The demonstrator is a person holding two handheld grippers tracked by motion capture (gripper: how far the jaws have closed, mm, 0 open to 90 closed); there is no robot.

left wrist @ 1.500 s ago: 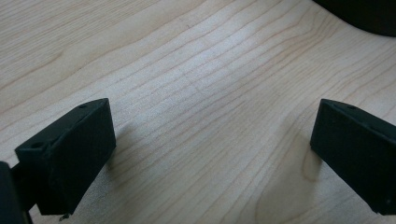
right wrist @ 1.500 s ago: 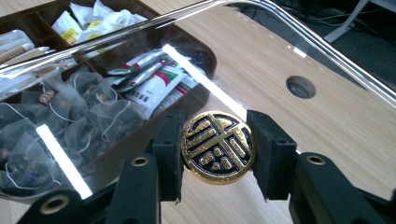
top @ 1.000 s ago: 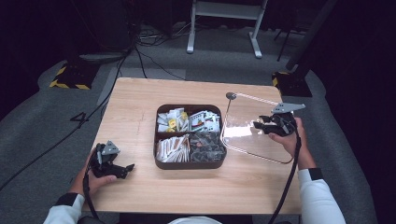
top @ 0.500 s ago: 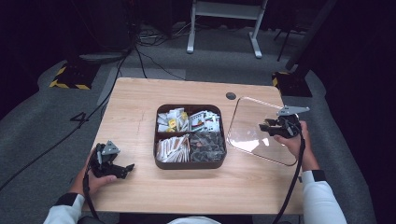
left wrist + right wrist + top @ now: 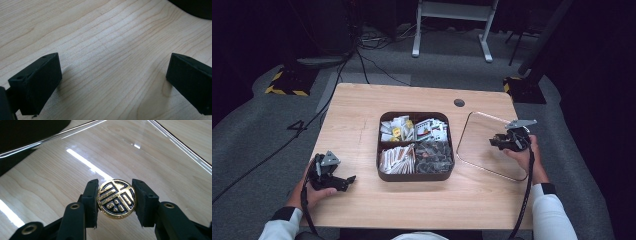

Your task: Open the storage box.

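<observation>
- Lowering is the change to note: a second ago the clear lid (image 5: 493, 145) stood tilted up on edge to the right of the box; half a second ago it leaned lower; now it lies flat or very nearly flat on the table (image 5: 362, 110), just right of the brown box (image 5: 416, 176).
- The right gripper (image 5: 495, 142) has come down with it and is clenched on the lid's round black-and-gold knob (image 5: 116, 198); in the right gripper view both pads press the knob's sides, with wood grain showing through the clear panel beneath.
- The left gripper (image 5: 347, 181) has not shifted across the three high views. It rests on the near left part of the table, jaws spread wide with nothing between them, bare wood under them in the left gripper view.
- The box sits at the table's middle, uncovered, its four compartments holding packets (image 5: 397, 157) and sachets; nothing there has moved.
- Judged from this, the lid-removal step is all but finished: the lid is parked clear of the box and apart from its rim.
- What seems left is to let go of the knob and lift away without dragging the lid, since its far right edge lies close to the table's edge.
</observation>
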